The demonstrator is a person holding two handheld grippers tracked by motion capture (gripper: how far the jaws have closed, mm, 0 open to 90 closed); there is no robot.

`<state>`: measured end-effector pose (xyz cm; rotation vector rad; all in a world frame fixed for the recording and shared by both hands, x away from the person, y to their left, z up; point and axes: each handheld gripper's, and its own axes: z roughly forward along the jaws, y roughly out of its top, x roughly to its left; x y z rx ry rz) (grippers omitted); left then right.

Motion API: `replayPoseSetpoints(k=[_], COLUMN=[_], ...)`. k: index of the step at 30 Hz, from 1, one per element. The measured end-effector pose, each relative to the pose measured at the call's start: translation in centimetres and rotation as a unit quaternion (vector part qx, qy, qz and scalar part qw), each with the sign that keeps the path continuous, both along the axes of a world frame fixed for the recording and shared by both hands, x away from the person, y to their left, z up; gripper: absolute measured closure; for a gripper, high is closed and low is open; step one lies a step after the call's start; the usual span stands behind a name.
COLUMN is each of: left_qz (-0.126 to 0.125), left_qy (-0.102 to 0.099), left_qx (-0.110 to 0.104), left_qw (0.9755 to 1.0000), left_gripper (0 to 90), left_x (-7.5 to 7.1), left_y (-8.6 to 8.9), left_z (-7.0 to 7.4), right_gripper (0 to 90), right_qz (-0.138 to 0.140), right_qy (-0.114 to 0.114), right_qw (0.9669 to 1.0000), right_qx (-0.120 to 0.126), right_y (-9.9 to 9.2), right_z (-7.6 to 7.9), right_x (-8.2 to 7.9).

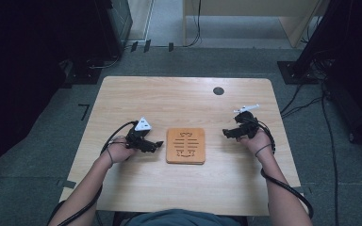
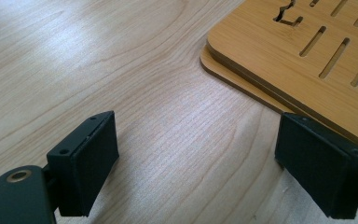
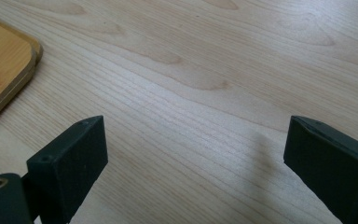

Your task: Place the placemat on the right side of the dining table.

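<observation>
A square bamboo board [image 1: 185,145] with cut-out slots lies flat at the middle of the light wooden table [image 1: 184,101]. It looks like two stacked layers [image 2: 279,65] in the left gripper view. My left gripper [image 1: 156,145] hovers just left of the board, open, nothing between its jaws [image 2: 198,172]. My right gripper [image 1: 227,133] is right of the board, open and empty as well [image 3: 196,172]. A corner of the board [image 3: 4,70] lies at the left of the right gripper view.
A dark round grommet [image 1: 218,91] sits near the table's far edge. Cables trail from both grippers over the table's near corners. Around the table are grey floor, black equipment at left and right, and a wooden desk [image 1: 245,14] beyond.
</observation>
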<state>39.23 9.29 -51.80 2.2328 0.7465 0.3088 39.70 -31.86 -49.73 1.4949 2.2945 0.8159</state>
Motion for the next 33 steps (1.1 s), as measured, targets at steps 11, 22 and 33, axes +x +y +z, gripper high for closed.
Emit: replayPoseSetpoints(k=[11, 22, 33], left_qz=[0.0, 0.0, 0.0], left_qy=[0.0, 0.0, 0.0], left_qx=[0.0, 0.0, -0.001], left_qw=[1.0, 1.0, 1.0], left_gripper=[12.2, 12.2, 12.2], left_x=[0.0, 0.0, 0.0], left_y=[0.0, 0.0, 0.0], left_z=[0.0, 0.0, 0.0], right_gripper=[5.9, 5.9, 5.9], right_qz=[0.008, 0.022, 0.031], right_qy=[0.001, 0.003, 0.003], right_qw=[1.0, 0.9998, 0.9995], right_qx=[0.001, 0.002, 0.002], right_y=[0.6, 1.6, 2.3], right_z=[0.1, 0.1, 0.1], right_x=[0.0, -0.1, -0.2])
